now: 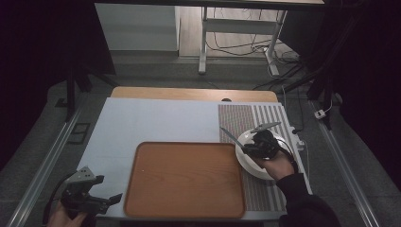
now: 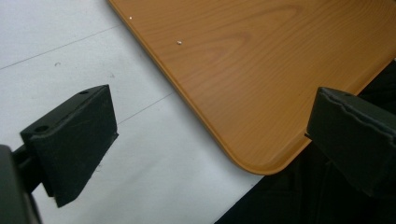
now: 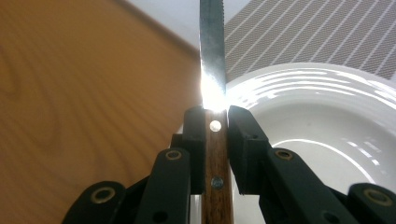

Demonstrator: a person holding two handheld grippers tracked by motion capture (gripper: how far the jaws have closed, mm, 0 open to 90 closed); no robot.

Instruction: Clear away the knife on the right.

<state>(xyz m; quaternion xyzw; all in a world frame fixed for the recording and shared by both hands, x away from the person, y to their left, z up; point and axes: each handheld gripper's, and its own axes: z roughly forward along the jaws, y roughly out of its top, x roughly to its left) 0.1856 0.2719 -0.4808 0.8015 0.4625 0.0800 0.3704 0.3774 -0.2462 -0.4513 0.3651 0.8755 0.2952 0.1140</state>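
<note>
Gripping knife by its handle: right claw over plate | left claw released, at tray corner

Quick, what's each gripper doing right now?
Left gripper: open, holding nothing.
Right gripper: closed on the knife, above the white plate.

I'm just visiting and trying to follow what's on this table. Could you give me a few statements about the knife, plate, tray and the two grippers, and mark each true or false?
1. The right gripper is clamped on a knife by its wooden handle. True.
2. The knife blade points away over a white plate's edge. True.
3. The left gripper holds a spoon. False: its jaws stand wide apart with nothing between them.
4. The wooden tray carries the plate. False: the tray is bare; the plate sits beside it on a striped mat.
5. The left gripper hangs near the tray's corner. True.
</note>
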